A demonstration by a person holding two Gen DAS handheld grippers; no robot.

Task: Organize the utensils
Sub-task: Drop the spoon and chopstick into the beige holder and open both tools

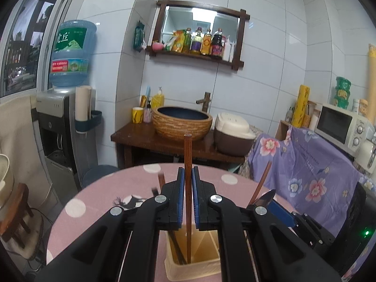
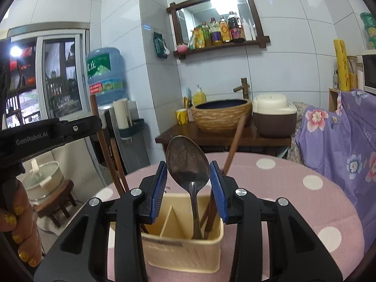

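Observation:
A cream utensil holder [image 1: 195, 258] with compartments stands on the pink dotted table [image 1: 98, 202]. My left gripper [image 1: 188, 176] is shut on a brown wooden chopstick [image 1: 187, 155] that stands upright in the holder. In the right wrist view, my right gripper [image 2: 188, 176] is open around a metal spoon [image 2: 186, 159] standing bowl-up in the holder [image 2: 183, 251]. Brown chopsticks [image 2: 235, 145] lean in the same compartment. More chopsticks [image 2: 110, 159] stand in the left compartment. The left gripper's body [image 2: 47, 131] shows at left.
Beyond the table are a wooden counter [image 1: 145, 138] with a basin [image 1: 182, 122] and a rice cooker [image 1: 232, 134]. A water dispenser [image 1: 65, 122] stands left. A purple flowered cloth [image 1: 305, 164] and a microwave [image 1: 340, 127] are at right. A low stool [image 2: 54, 199] holds a pot.

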